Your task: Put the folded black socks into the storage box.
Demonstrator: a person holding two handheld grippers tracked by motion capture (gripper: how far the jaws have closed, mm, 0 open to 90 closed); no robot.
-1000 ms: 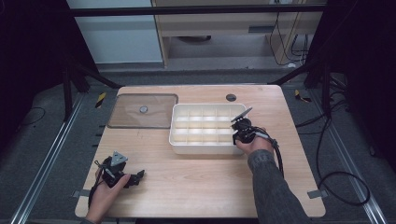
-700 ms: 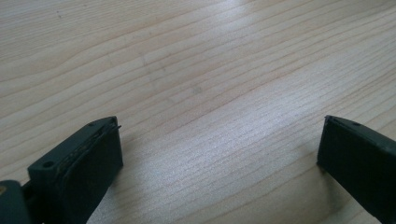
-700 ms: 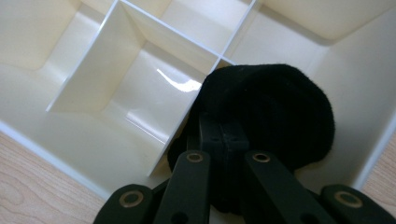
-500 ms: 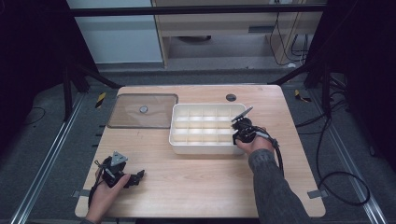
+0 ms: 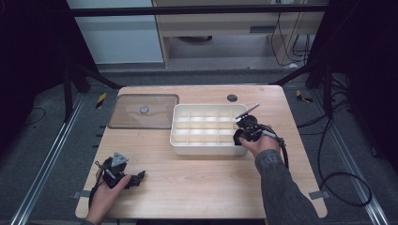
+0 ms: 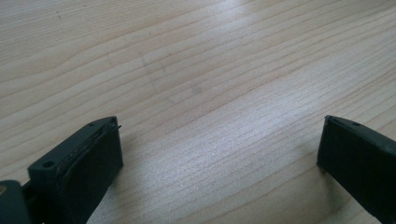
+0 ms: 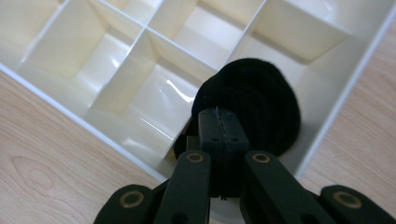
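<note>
Black round pad (image 7: 254,105), fuzzy and disc-shaped, hangs over the near right corner compartment of the white divided tray (image 7: 79,100), pinched at its edge by the right gripper (image 7: 218,122), whose jaws are pressed together on it. It looks carried into place but not let go, so the drop remains. The other compartments look bare. Out by the near left edge of the table (image 5: 197,173), the left gripper (image 6: 219,140) rests, jaws spread, holding nothing. The clear lid (image 5: 143,111) lies beside the tray.
</note>
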